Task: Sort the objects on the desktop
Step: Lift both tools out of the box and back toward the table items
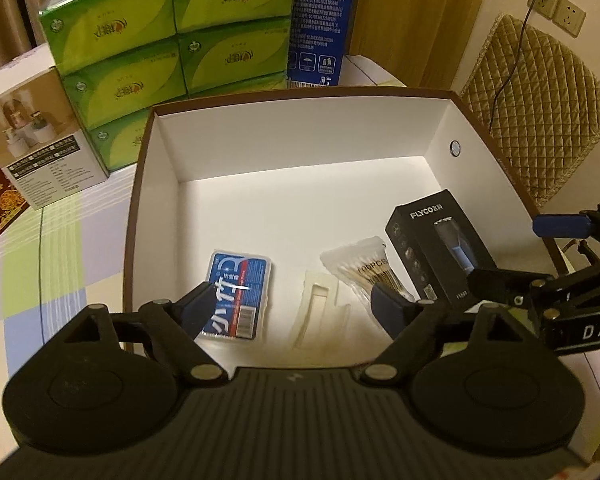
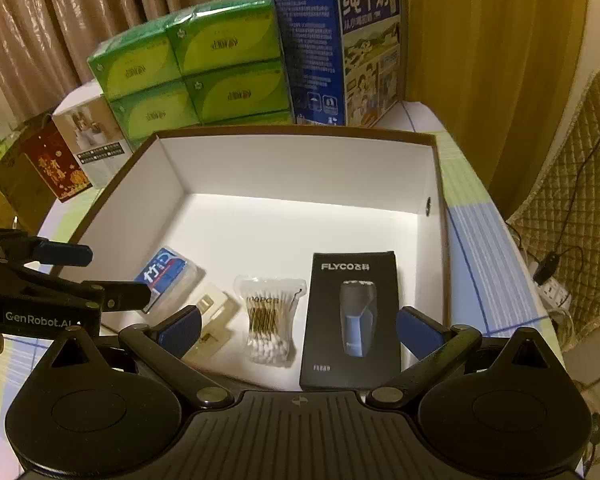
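Here the shaver box (image 2: 350,320) lies untouched between the right gripper's (image 2: 300,330) wide-apart jaws.

Left gripper (image 1: 296,300): matte black body, ribbed top plate, two round domed side housings, triangular cut-outs, silver pivot screws, dark blue pads on fingers (image 1: 196,310). In right wrist view its side carries white text "GenRobot.AI". Right gripper (image 2: 300,330): same black build, blue pads, small cross mark on plate. In left wrist view white letters "DAS" show on its side.
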Demonstrator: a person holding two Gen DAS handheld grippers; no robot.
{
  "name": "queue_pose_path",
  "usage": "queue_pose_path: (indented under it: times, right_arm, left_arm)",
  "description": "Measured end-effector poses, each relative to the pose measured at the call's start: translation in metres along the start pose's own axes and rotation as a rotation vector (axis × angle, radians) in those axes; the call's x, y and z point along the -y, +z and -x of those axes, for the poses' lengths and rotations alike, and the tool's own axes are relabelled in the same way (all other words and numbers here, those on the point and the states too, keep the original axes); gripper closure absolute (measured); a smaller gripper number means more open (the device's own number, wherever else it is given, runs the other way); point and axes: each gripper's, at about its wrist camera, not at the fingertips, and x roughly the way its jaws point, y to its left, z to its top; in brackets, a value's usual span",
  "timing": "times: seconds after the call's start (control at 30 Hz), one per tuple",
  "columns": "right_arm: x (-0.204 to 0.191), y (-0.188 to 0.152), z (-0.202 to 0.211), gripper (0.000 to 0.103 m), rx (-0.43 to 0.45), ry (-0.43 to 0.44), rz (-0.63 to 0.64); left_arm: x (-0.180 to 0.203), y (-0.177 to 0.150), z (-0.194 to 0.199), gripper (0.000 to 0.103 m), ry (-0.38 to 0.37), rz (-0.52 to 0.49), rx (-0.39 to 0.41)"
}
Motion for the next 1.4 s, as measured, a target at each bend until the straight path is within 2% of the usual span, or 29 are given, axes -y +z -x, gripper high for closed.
queue_pose_path:
  times: [0.87,1.2,1.4]
  right_arm:
    - [-0.027,-0.074,0.098,0.002,0.037,0.057,-0.022]
    - [-0.036,-0.116,0.114,0.002,0.001,0.084,-0.009]
    - [-0.039,-0.145,0.114,0.002,-0.062,0.095,-0.023]
  left_arm:
    - [0.015,-0.09,0.106,0.017,0.054,0.091,0.098]
    - [0.019,-0.131,0.132,0.017,0.079,0.098,0.098]
    - [0.029,-0.16,0.138,0.017,0.075,0.086,0.075]
